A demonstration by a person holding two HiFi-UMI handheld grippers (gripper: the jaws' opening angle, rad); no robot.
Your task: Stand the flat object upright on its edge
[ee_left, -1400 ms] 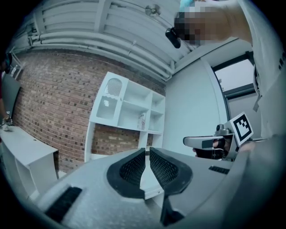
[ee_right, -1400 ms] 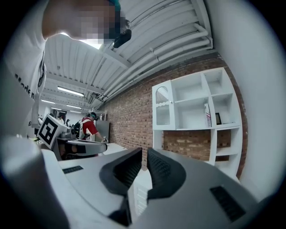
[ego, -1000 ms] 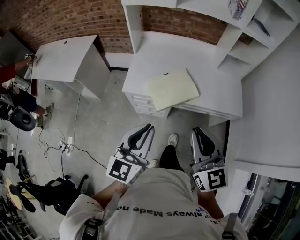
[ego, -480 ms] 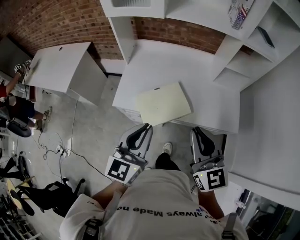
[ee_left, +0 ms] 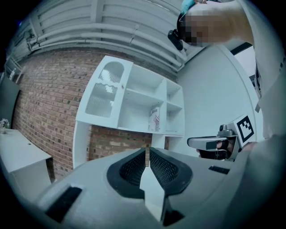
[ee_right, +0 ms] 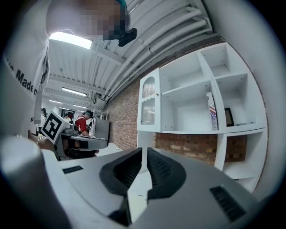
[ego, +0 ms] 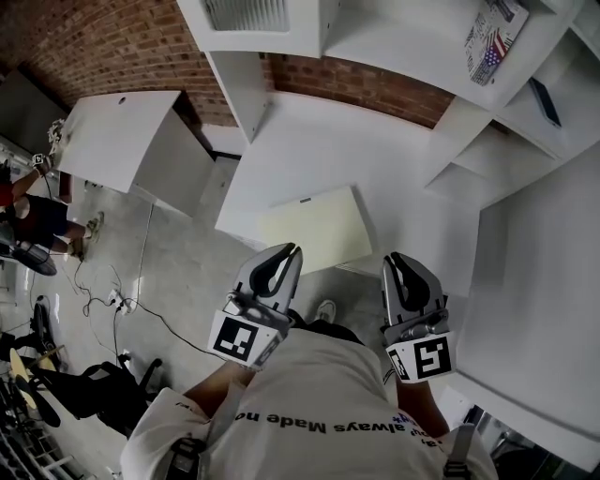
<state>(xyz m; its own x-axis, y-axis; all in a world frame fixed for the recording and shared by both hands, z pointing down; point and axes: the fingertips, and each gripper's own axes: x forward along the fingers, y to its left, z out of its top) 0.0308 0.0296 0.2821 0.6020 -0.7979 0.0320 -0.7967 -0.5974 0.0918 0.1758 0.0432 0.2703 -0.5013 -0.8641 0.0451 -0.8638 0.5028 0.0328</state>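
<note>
Flat object (ego: 316, 228): pale yellow rectangular board, lying flat on white desk (ego: 309, 141), close to the near edge and slightly skewed to it. Small dark tab on its far side. Not on edge yet.

Left gripper (ego: 293, 250): held level, pointing toward the desk. Jaws pressed together, nothing between them. Black pads (ee_left: 132, 167) meeting along a thin seam in the left gripper view. Seen from the head view, tip overlapping the near-left part of the board; touching or not, cannot tell.

Right gripper (ego: 395, 259): level as well, just right of the board's near-right corner and apart from it. Jaws drawn to a narrow slit, empty. Marker cube on each gripper, at the end toward the person.

Surroundings:
- White shelf unit (ego: 525, 112) at the far right of the desk, with a flag-patterned book (ego: 494, 28) standing upright in one compartment.
- Brick wall (ego: 103, 37) behind the desk.
- Second white table (ego: 112, 131) to the left, well apart from the desk.
- Concrete floor (ego: 187, 253) with loose cables (ego: 108, 291) at the left.
- Person in red top (ee_right: 82, 123) far off in the right gripper view.
- Wearer's shoe (ego: 325, 309) below, between the two grippers.
- White T-shirt (ego: 319, 394) nearest the camera.
</note>
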